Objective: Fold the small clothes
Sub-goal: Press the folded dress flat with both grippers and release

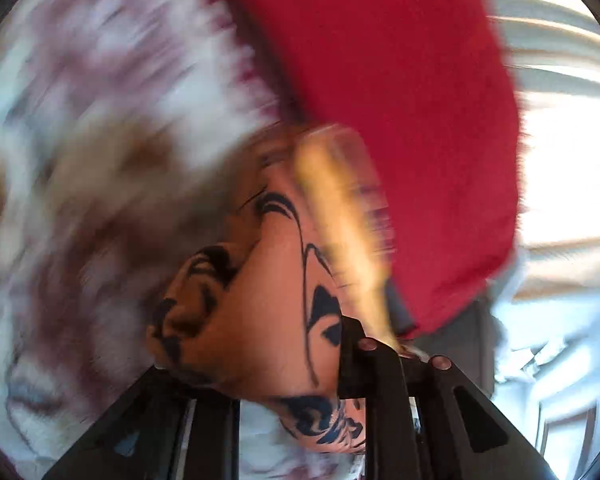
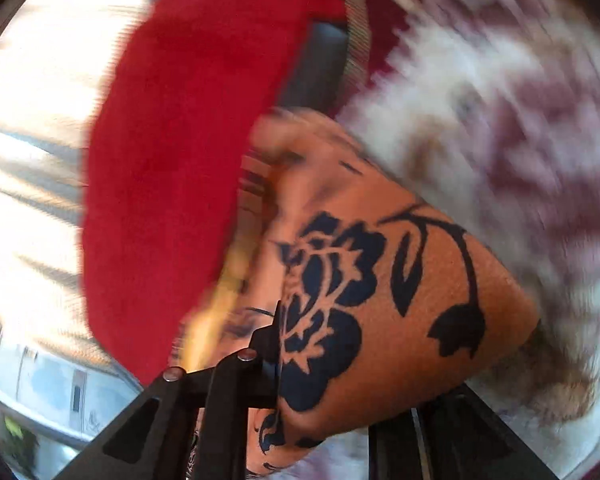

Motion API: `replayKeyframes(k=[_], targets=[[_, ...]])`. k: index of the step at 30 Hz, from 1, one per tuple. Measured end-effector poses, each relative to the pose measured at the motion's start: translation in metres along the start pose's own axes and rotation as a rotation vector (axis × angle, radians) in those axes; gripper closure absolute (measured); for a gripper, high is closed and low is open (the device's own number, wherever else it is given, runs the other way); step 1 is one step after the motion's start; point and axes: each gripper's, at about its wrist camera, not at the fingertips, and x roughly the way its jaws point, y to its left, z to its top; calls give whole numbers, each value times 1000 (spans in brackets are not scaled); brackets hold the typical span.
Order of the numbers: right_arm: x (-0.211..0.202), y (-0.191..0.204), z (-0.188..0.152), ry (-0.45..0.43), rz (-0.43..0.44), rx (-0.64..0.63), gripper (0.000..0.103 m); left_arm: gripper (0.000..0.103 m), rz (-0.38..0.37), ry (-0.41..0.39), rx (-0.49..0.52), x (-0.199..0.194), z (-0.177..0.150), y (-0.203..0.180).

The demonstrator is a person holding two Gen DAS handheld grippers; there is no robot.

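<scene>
A small orange garment with a dark blue floral print fills the lower middle of the left wrist view [image 1: 260, 300] and the right wrist view [image 2: 380, 300]. It hangs bunched over each gripper's black fingers. My left gripper [image 1: 300, 372] is shut on its edge, and my right gripper [image 2: 320, 372] is shut on its edge too. The fingertips are hidden by the cloth. Both views are heavily motion-blurred.
A red cushion [image 1: 380, 100] lies behind the garment; it also shows in the right wrist view [image 2: 172, 180]. A white bedspread with maroon and brown floral pattern [image 1: 100, 140] [image 2: 520, 120] spreads beneath. Bright window blinds [image 1: 568, 140] [image 2: 32, 140] are at the side.
</scene>
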Motion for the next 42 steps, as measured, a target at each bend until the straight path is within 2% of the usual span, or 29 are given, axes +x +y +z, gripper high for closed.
replayKeyframes(k=[1, 2, 3, 4, 5, 8, 9, 10, 13, 15, 17, 18, 20, 21, 22, 23, 25, 27, 30, 33, 34, 35, 36, 37, 38, 39, 40, 42], targets=[[-11, 13, 1, -41, 49, -33, 86, 83, -25, -36, 68, -9, 4, -17], [-26, 33, 4, -118, 110, -111, 86, 83, -63, -80, 132, -19, 6, -31], [-34, 46, 3, -166, 128, -179, 86, 82, -101, -126, 175, -27, 7, -39], [-36, 59, 0, -207, 120, -245, 86, 82, -87, -134, 181, -28, 8, -40], [-32, 62, 0, -205, 93, -271, 86, 82, -19, -101, 141, -19, 12, -27], [5, 28, 4, -32, -26, -113, 86, 82, 152, 79, -77, 15, 11, 26], [13, 17, 3, 14, -63, -67, 86, 82, 177, 90, -99, 17, 8, 33], [15, 15, 2, 27, -74, -59, 86, 82, 182, 79, -92, 15, 7, 33], [9, 23, 2, 10, -50, -106, 86, 80, 181, 34, 18, 7, 11, 11], [10, 21, 0, 22, -49, -99, 83, 72, 172, 13, 13, 7, 13, 10], [16, 11, -1, 70, -71, -37, 79, 43, 180, 27, -28, 14, 9, 19], [23, 3, -1, 102, -92, 9, 72, 41, 187, 40, -49, 19, 6, 22], [38, -13, -3, 158, -95, 96, 46, 43, 183, 57, -54, 28, 5, 26], [43, -19, -4, 169, -80, 131, 37, 44, 181, 46, -39, 29, 6, 24], [44, -22, -4, 156, -59, 139, 37, 53, 180, 34, -26, 29, 6, 20], [44, -19, -3, 132, -42, 109, 38, 74, 182, 23, -6, 26, 7, 17], [40, -11, -2, 96, -34, 33, 85, 81, 177, 9, 15, 20, 8, 15], [26, 2, 0, 41, -34, -41, 85, 83, 142, -8, 25, 12, 7, 12], [4, 19, -2, -8, -24, -120, 85, 84, 132, -11, 97, -11, -6, -2], [-34, 21, -9, -23, 4, -128, 85, 84, 110, -9, 140, -40, -30, -11], [-47, 18, -11, -35, 16, -122, 85, 83, 121, -3, 159, -44, -39, -10], [-62, 11, -11, -52, 20, -125, 85, 78, 166, 24, 181, -43, -52, -6], [-68, 8, -11, -55, -10, -133, 85, 77, 203, 57, 180, -41, -58, 1], [-62, -1, -9, 1, -58, -123, 85, 76, 275, 159, 139, -30, -63, 17], [-55, -9, -7, 61, -99, -104, 84, 73, 266, 209, 60, -28, -67, 37], [-46, -25, -7, 155, -178, -40, 81, 72, 225, 207, 0, -33, -67, 46], [-44, -38, -8, 198, -202, 33, 80, 71, 200, 204, -34, -43, -67, 50], [-60, -57, -7, 191, -119, 150, 76, 70, 235, 191, 54, -69, -67, 40]])
